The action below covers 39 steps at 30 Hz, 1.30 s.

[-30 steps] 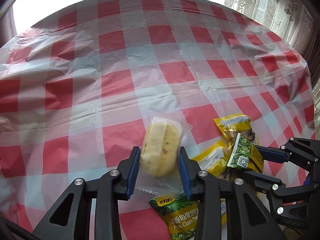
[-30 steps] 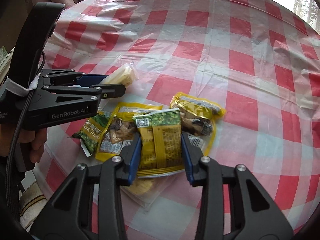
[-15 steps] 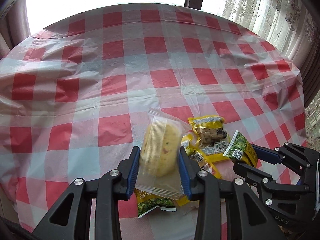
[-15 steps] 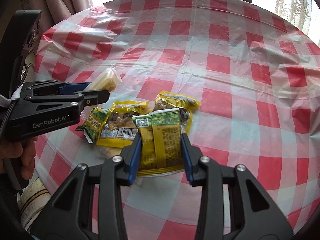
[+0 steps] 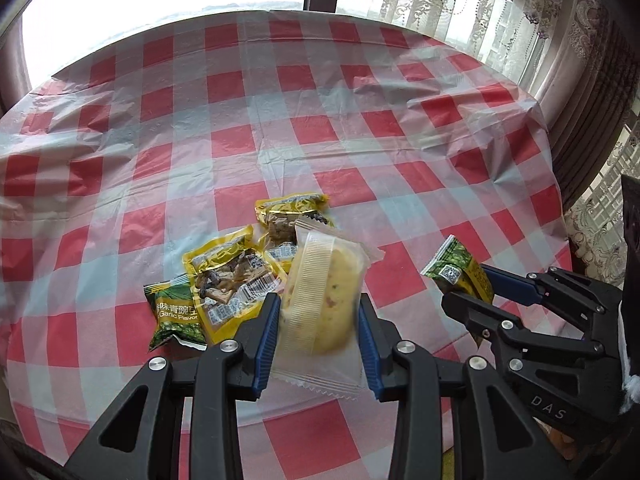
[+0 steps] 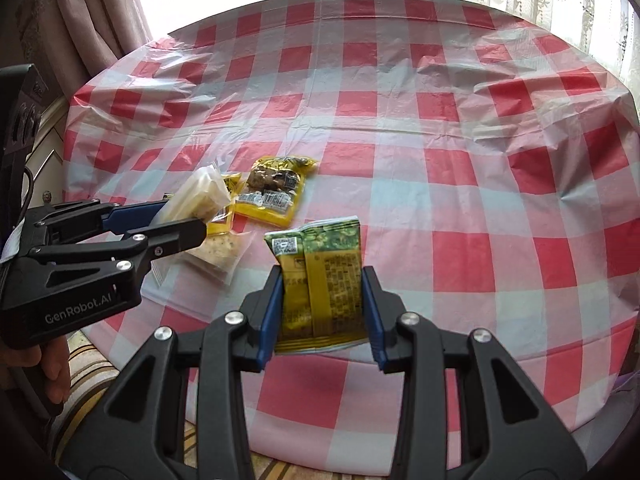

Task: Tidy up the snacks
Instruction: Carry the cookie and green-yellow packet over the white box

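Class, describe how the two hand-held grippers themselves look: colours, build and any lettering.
Each hand-held gripper, left and right, has black linked fingers with silver rivets and blue pads. The left body reads "GenRobot.AI" and trails a black cable; the right shows "DAS".

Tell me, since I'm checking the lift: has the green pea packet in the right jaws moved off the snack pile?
Yes. The green pea packet moved right, away from the yellow packets.

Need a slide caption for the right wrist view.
Right gripper holds a green-and-yellow snack packet above the checked tablecloth; left gripper holds a clear-wrapped cake.
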{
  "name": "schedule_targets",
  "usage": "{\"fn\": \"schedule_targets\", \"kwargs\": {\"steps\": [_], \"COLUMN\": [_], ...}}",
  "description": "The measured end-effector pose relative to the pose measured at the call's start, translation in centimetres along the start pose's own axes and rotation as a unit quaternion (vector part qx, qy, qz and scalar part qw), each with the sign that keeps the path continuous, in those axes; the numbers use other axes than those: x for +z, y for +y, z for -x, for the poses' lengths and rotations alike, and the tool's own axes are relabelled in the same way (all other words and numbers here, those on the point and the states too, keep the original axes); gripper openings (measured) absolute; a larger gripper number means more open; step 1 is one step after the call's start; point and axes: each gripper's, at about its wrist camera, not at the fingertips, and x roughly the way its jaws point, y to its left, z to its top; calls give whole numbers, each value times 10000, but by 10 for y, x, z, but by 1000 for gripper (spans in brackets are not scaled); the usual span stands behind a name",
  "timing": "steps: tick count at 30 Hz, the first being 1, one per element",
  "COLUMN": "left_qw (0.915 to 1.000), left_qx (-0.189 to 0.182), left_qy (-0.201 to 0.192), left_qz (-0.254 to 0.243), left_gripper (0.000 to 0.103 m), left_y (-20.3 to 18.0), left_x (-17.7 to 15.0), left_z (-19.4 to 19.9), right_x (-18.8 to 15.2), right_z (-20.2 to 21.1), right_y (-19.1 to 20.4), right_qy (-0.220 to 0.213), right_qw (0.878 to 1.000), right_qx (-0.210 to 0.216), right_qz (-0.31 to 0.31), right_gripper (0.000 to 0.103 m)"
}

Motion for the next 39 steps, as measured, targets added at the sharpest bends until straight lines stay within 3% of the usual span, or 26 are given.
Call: {"fn": "schedule_targets", "kwargs": {"steps": [11, 21, 29, 39], "left_qw": [9958, 9828, 9647, 9349], "left_qx": [-538, -1047, -1387, -1741], "left_qy": [211, 458, 752, 1306], "left_qz": [-711, -1448, -2109, -2804], "left_gripper": [38, 38, 38, 38], "left_y": [-89, -177, -249, -322], "left_x": [-11, -18, -31, -55], "left_z": [3, 2, -3, -24], "right_x": [-41, -91, -137, -186], "right_z": [47, 90, 119, 134], "right_y": [-69, -145, -208, -264], "right_qy": [-58, -111, -107, 75], "right_qw": [9968, 9863, 9708, 9485], "right_qx": [-374, -801, -1182, -1534], "right_qz": [-705, -1440, -2087, -2771], "right_gripper": [41, 41, 41, 41]}}
